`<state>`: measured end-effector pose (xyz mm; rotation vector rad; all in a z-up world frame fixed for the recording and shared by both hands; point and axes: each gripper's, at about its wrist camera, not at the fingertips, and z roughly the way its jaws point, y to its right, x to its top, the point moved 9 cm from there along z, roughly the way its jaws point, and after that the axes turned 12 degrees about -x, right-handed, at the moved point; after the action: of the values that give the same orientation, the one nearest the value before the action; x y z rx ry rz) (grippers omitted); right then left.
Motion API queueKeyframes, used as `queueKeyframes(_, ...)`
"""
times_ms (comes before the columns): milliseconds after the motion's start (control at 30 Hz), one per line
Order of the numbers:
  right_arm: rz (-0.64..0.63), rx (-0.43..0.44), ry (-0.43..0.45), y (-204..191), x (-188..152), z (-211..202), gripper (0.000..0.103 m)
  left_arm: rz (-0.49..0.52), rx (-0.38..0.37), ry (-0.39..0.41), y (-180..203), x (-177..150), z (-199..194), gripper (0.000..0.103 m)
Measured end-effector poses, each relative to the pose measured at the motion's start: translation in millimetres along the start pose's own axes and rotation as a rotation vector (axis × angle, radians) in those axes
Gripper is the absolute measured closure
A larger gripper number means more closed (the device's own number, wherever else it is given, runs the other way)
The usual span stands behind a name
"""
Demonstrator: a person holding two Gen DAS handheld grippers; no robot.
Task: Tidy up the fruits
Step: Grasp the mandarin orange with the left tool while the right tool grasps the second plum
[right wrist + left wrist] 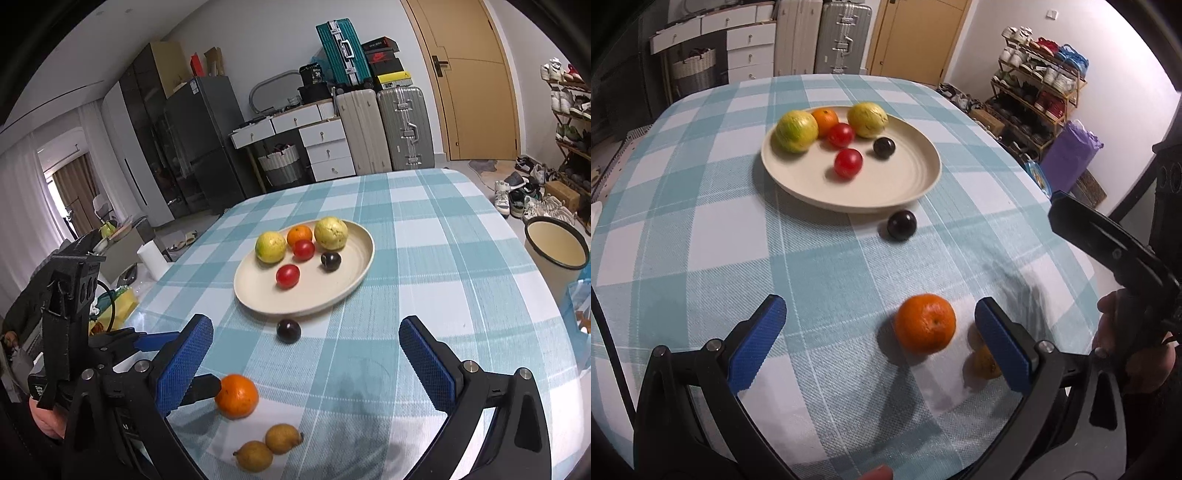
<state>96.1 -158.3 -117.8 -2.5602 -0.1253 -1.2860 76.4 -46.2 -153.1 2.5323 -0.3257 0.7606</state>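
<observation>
— What sort of place is this?
— A lived-in home. Ahead of the right gripper (306, 363), past the checked tablecloth (443, 258), stand suitcases (404, 129), a white drawer unit (325, 147) and a wooden door (476, 81)
— Anything else?
— A dark fridge (207, 147) far left, a crowded shoe rack (1039, 99) off to the right

Bg: suitcases (384, 129), wood door (476, 81), shoe rack (1038, 96), fridge (207, 144).
</observation>
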Motion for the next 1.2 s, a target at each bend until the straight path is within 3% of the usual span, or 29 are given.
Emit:
queueKeyframes(367, 0.003, -0.006, -0.026, 2.9, -14.0, 0.1, 0.000, 0.025, 0.004, -0.033, 2.6, -8.1, 13.5, 0.003)
queueKeyframes(467, 0.008, -0.006, -0.034, 4.2, -16.9, 1.4, 0.000, 0.035, -0.024, -0.039, 6.4, -9.8, 15.5, 0.014)
queueKeyframes(633, 0.011, -0.007, -0.041, 6.0, -19.9, 2.2, 0.000, 0.034, -0.074, -0.047, 10.3, -10.8, 18.7, 0.045)
queueKeyframes(800, 0.014, -0.005, -0.043, 7.3, -20.7, 2.6, 0.000, 0.045, -0.134, -0.050, 19.3, -11.3, 19.3, 0.068)
queueKeyframes(1200, 0.029, 0.039, -0.090, 2.2, -25.3, 11.3, 0.000, -0.031, -0.172, -0.026, 2.9, -6.9, 6.9, 0.069)
